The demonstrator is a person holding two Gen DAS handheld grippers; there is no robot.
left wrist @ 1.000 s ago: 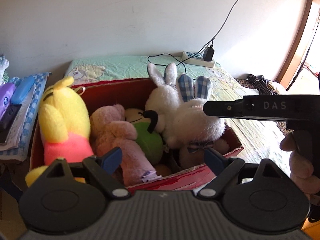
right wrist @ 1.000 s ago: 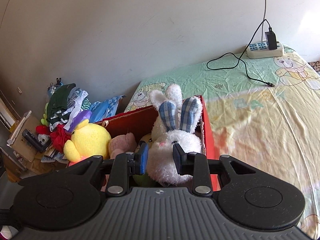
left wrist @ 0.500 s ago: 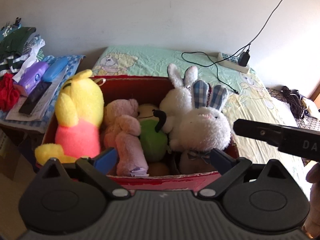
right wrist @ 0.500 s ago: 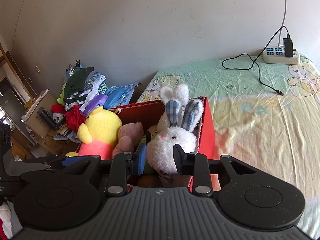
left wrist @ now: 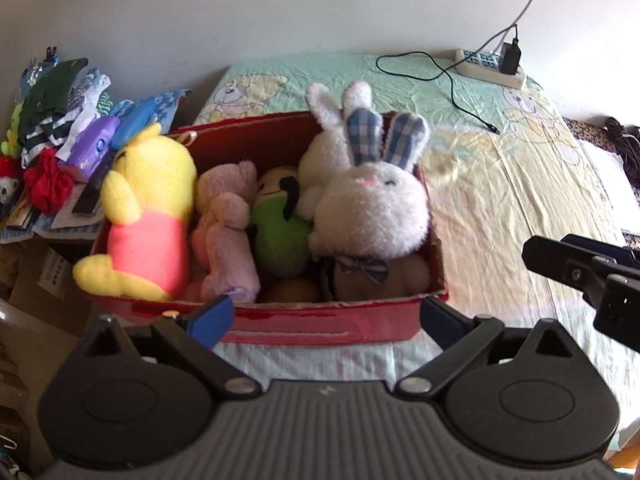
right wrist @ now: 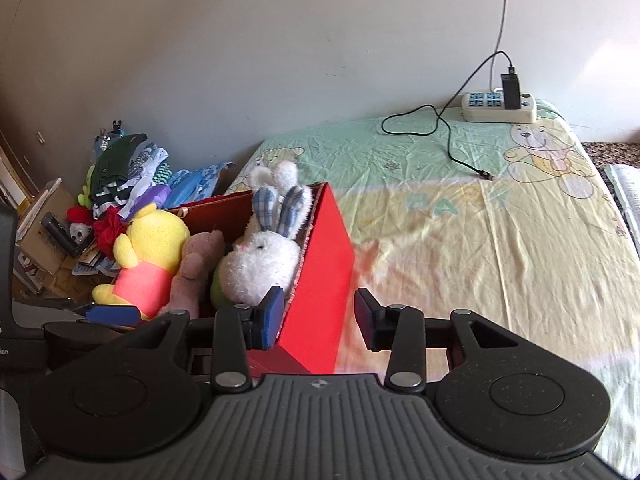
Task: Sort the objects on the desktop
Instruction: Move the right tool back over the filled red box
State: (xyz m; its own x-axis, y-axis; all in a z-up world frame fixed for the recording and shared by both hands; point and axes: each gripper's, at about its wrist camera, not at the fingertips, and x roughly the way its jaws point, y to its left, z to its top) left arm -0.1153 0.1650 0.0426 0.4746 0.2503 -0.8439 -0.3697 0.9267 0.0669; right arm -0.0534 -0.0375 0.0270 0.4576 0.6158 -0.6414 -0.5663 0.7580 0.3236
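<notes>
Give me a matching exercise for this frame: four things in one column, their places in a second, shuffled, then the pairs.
Things:
1. yellow bear
2. checked-ear rabbit
3. green toy
4. power strip

Places:
A. on the bedsheet by the wall
B. left end of the red box
C. right end of the box
D. middle of the box, beside the pink plush

Pairs: 1-B, 2-C, 3-D, 4-A

a: which items were obscured?
b: the orange toy [left wrist: 289, 290] lay mostly buried under the green plush [left wrist: 280, 236]. the second white rabbit [left wrist: 326, 148] sat half hidden behind the checked-ear rabbit [left wrist: 370, 208].
a: any cropping?
b: the right gripper [left wrist: 588, 268] ran off the frame edge.
</notes>
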